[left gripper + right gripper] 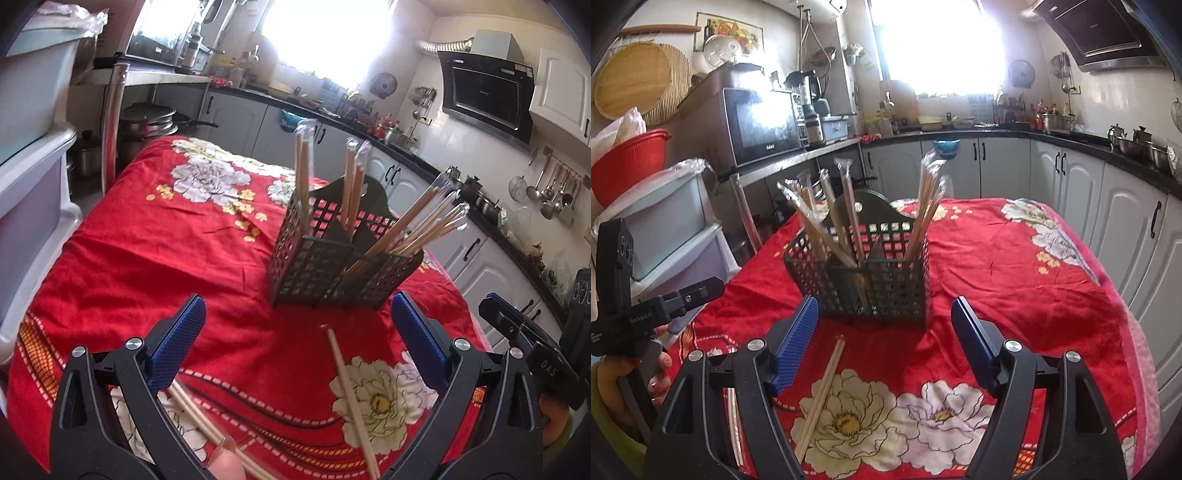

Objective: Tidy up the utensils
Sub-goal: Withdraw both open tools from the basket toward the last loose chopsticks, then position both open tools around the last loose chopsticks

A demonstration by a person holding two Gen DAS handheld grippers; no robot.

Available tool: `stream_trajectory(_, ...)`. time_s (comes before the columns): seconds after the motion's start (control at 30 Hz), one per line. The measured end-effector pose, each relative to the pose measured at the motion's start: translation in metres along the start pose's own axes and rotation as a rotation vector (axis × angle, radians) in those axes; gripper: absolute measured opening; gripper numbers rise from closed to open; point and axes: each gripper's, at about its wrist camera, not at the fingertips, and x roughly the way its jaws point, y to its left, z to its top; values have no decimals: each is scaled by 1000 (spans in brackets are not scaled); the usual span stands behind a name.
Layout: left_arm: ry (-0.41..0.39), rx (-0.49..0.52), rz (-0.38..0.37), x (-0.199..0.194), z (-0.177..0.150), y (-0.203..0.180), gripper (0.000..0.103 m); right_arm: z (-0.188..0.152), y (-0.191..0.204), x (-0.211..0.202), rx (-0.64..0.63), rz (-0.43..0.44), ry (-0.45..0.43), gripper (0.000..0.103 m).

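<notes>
Through my left wrist camera, my left gripper hangs over the red flowered tablecloth with its blue pads spread wide and nothing between them. Ahead of it stands the black perforated utensil caddy, resting on the cloth. Wrapped chopsticks lean out of its right-hand compartment in a fan, and a few more wrapped pairs stand nearly upright in the compartments behind. A loose pair of chopsticks lies on the cloth below the caddy, running from near the middle of the jaws' gap down toward the lower edge, across a white flower print. Another pair of chopsticks lies at the lower left, partly hidden by my left finger. At the far right edge part of my right gripper shows.

Through my right wrist camera, my right gripper is likewise wide open and holds nothing. The caddy sits just beyond the fingertips, its wrapped chopsticks leaning left and another bunch leaning right. The loose pair of chopsticks lies on the tablecloth between the fingers, closer to the left one, pointing toward the caddy. My left gripper shows at the left edge, held in my hand.
</notes>
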Motion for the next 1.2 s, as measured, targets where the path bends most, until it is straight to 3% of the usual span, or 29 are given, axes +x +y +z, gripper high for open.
stream_trajectory(0.57,62,-34,73,-2,-25,31,92,-22,22,34,-25,73,109,72)
stream_trajectory(1.03,179,-105,112,3,-54,61,92,-38,41,94,-58,129,282,72)
stream_trajectory(1.1,203,-131,90,6,-57,66,89,-40,44,102,-65,128,305,72)
stream_trajectory(1.17,232,-164,58,10,-61,71,73,-40,45,111,-65,131,327,72)
stream_trajectory(1.2,250,-184,51,14,-63,74,70,-40,45,116,-61,132,344,72)
